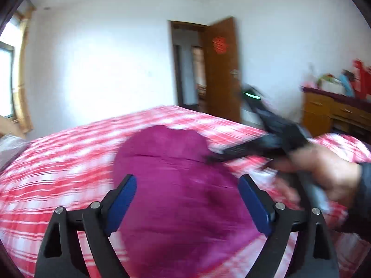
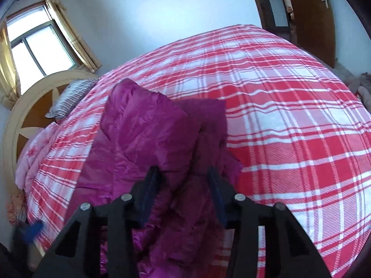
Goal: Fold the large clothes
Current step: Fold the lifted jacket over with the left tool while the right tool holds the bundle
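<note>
Magenta jacket (image 1: pixel 176 185) is lying on the plaid bed (image 1: pixel 58 162) in the left wrist view — left gripper (image 1: pixel 187 206) fingers are standing wide apart above it, gripping nothing. In the right wrist view, right gripper (image 2: pixel 183 197) fingers are sitting half-closed around a raised fold of jacket (image 2: pixel 143 134) — whether they are pinching it, I cannot tell.

Left gripper (image 1: pixel 187 205) fingers (image 1: pixel 123 202) wide apart over magenta coat (image 1: pixel 176 185) on bed (image 1: pixel 58 162); right gripper (image 1: pixel 273 139) at three o'clock.
</note>
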Tool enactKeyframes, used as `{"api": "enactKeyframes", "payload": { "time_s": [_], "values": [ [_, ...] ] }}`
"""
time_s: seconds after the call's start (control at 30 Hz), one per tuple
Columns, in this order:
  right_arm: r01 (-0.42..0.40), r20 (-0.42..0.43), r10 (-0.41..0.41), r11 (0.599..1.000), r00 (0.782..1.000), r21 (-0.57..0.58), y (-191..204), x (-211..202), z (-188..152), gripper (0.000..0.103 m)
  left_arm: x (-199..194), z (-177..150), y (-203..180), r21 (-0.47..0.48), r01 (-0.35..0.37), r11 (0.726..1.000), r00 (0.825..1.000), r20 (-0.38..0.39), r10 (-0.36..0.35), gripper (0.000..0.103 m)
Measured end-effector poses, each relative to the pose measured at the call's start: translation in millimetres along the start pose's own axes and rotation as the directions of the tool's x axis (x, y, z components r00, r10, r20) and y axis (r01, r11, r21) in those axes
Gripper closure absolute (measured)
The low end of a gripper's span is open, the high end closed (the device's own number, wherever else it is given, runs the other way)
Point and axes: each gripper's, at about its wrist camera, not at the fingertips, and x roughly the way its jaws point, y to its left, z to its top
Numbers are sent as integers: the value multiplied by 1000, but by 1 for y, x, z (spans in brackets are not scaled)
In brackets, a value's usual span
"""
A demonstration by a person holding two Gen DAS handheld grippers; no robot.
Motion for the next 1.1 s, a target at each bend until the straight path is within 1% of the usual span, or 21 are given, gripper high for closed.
{"api": "enactKeyframes", "payload": {
  "time_s": [0.03, 0.1, 0.17, 0.23, 0.27, 0.3, 0.33, 0.37, 0.4, 0.43, 0.47, 0.53, 0.6, 0.67, 0.7, 0.77, 0.83, 0.87, 0.97, 1.07, 1.1],
  "values": [
    [14, -3, -14, 1000, 1000, -2, -2, 0, -2, 55, 10, -2, 16, -15, -50, 999, 998, -26, 50, 13],
    [39, -3, -39, 999, 999, 7, -4, -6, -5, 55, 42, -10, 43, -60, -144, 988, 984, -111, 136, 13],
    [98, 14, -98, 995, 995, 19, 2, -17, -2, 55, 71, -25, 63, -132, -129, 983, 974, -202, 101, 13],
    [143, 82, -146, 989, 986, 44, 16, -38, 6, 53, 87, -38, 66, -208, -78, 975, 975, -218, 32, 13],
    [135, 118, -142, 989, 983, 63, 23, -48, 12, 53, 88, -40, 65, -227, -62, 972, 977, -214, 13, 13],
    [110, 148, -121, 991, 982, 77, 31, -58, 16, 51, 92, -40, 59, -235, -49, 971, 978, -210, -1, 13],
    [64, 181, -80, 994, 980, 89, 41, -65, 21, 45, 97, -39, 47, -219, -50, 974, 978, -208, 4, 13],
    [6, 211, -28, 995, 977, 104, 50, -69, 26, 37, 95, -40, 40, -194, -57, 979, 979, -204, 16, 13],
    [-39, 227, 12, 993, 974, 115, 56, -70, 28, 34, 98, -39, 33, -162, -63, 985, 979, -203, 29, 13],
    [-117, 243, 82, 984, 967, 133, 63, -67, 32, 28, 100, -39, 28, -133, -69, 989, 978, -205, 40, 13],
    [-240, 258, 193, 957, 947, 163, 67, -56, 36, 28, 100, -39, 27, -116, -72, 991, 977, -206, 47, 13],
    [-348, 273, 291, 918, 917, 192, 69, -34, 39, 28, 95, -39, 35, -119, -56, 991, 977, -209, 30, 13],
    [-347, 297, 272, 907, 915, 239, 58, -4, 38, 28, 86, -41, 49, -131, -65, 989, 976, -213, 36, 13],
    [-357, 308, 270, 892, 913, 276, 41, 15, 34, 28, 76, -39, 65, -158, -61, 986, 982, -185, 32, 13],
    [-346, 317, 247, 887, 916, 305, 30, 20, 29, 28, 73, -38, 71, -165, -75, 983, 983, -178, 45, 13],
    [-260, 329, 149, 910, 932, 323, 15, 25, 20, 30, 70, -33, 87, -168, -139, 976, 978, -175, 109, 13],
    [-221, 337, 107, 922, 935, 318, 7, 26, 13, 30, 70, -23, 97, -192, -187, 963, 975, -153, 159, 13],
    [-150, 330, 42, 939, 943, 309, 7, 25, 12, 30, 73, -17, 100, -211, -199, 957, 974, -150, 170, 13],
    [-29, 332, -75, 954, 940, 298, 4, 27, 8, 30, 94, 5, 99, -243, -231, 942, 966, -174, 192, 13],
    [35, 322, -133, 956, 937, 291, 4, 29, 5, 30, 129, 29, 85, -202, -307, 930, 941, -209, 266, 12],
    [49, 318, -143, 957, 937, 284, 3, 29, 4, 31, 141, 35, 77, -176, -347, 921, 924, -235, 303, 12]
  ]
}}
